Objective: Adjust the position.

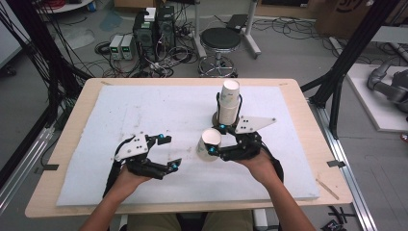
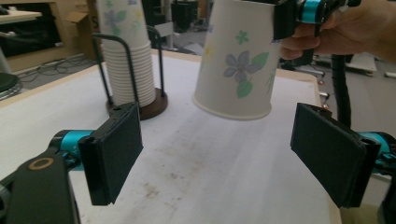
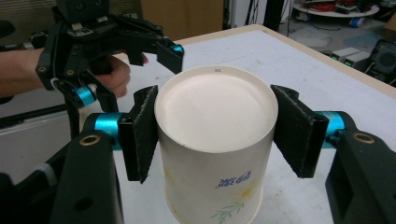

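My right gripper (image 3: 212, 135) has its two pads pressed on the sides of a single paper cup (image 3: 215, 144), held off the table with its base facing the gripper camera – in the high view that cup (image 1: 210, 143) hangs just in front of the stack, between my two hands. My left gripper (image 2: 224, 154) stands wide open with nothing between its jaws, aimed at the flowered wall of the held cup (image 2: 236, 63). I think the risk sits in the handover: thin paper walls buckle if both grippers squeeze at once, and if my right lets go before the left has bitten, the cup drops to the white table mat (image 1: 159, 108) and rolls. Swinging too close could also knock the wire cup holder (image 2: 135, 100) and topple the stack of cups (image 2: 126, 56). By count – one cup in hand, one stack in one holder (its cups too tightly nested for me to number), two grippers
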The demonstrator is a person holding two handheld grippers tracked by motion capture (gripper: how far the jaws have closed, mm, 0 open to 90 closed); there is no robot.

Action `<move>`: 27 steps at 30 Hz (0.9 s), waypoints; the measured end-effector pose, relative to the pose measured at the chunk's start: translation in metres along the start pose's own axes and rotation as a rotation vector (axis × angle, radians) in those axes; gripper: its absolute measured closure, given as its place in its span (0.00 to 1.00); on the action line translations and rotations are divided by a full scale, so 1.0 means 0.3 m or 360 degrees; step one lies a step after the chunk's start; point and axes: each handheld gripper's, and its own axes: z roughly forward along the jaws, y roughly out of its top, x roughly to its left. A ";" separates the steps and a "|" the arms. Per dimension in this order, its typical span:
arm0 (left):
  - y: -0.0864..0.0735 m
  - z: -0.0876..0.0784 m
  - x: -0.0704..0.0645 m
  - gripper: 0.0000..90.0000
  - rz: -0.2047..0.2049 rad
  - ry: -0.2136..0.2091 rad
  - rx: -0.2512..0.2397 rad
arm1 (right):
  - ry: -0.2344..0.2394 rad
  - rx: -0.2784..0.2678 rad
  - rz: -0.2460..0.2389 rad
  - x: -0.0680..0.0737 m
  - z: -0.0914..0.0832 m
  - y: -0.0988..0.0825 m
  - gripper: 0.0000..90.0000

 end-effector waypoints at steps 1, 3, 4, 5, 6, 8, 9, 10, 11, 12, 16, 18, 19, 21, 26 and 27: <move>0.004 0.013 -0.002 0.18 0.0009 -0.0019 0.0012 | 0.0003 0.0002 -0.0002 0.002 0.002 0.002 0.41; 0.011 0.037 -0.006 0.18 0.0023 -0.0041 0.0026 | 0.0013 0.0002 -0.0005 0.004 0.007 0.005 0.41; 0.014 0.047 -0.007 0.18 0.0024 -0.0050 0.0029 | 0.0016 0.0001 -0.0010 0.006 0.010 0.007 0.41; 0.016 0.057 -0.007 0.18 0.0026 -0.0054 0.0031 | 0.0022 0.0005 -0.0011 0.009 0.012 0.008 0.41; 0.018 0.065 -0.006 0.18 0.0026 -0.0063 0.0036 | 0.0031 0.0003 -0.0011 0.010 0.014 0.010 0.41; 0.020 0.080 -0.007 0.18 0.0028 -0.0080 0.0043 | 0.0038 0.0001 -0.0014 0.014 0.018 0.012 0.41; 0.020 0.087 -0.008 0.18 0.0027 -0.0084 0.0048 | 0.0044 0.0001 -0.0014 0.015 0.019 0.013 0.41; 0.021 0.094 -0.009 0.18 0.0031 -0.0091 0.0050 | 0.0053 0.0000 -0.0010 0.017 0.022 0.014 0.41; 0.022 0.099 -0.010 0.18 0.0039 -0.0099 0.0060 | 0.0059 0.0002 -0.0012 0.019 0.025 0.015 0.41; 0.023 0.105 -0.012 0.18 0.0043 -0.0105 0.0062 | 0.0066 0.0008 -0.0010 0.022 0.028 0.016 0.41; 0.024 0.120 -0.015 0.18 0.0045 -0.0126 0.0065 | 0.0085 0.0005 -0.0020 0.031 0.040 0.022 0.41; 0.023 0.126 -0.015 0.18 0.0044 -0.0129 0.0069 | 0.0099 0.0001 -0.0024 0.035 0.044 0.025 0.41; 0.023 0.128 -0.015 0.18 0.0048 -0.0130 0.0073 | 0.0104 0.0004 -0.0024 0.038 0.047 0.027 0.41; 0.021 0.133 -0.016 0.19 0.0041 -0.0130 0.0072 | 0.0124 0.0006 -0.0026 0.042 0.052 0.030 0.41; 0.020 0.139 -0.014 0.20 0.0047 -0.0151 0.0070 | 0.0132 0.0000 -0.0020 0.045 0.053 0.031 0.41; 0.020 0.140 -0.015 0.21 0.0051 -0.0162 0.0066 | 0.0143 -0.0003 -0.0012 0.044 0.054 0.031 0.41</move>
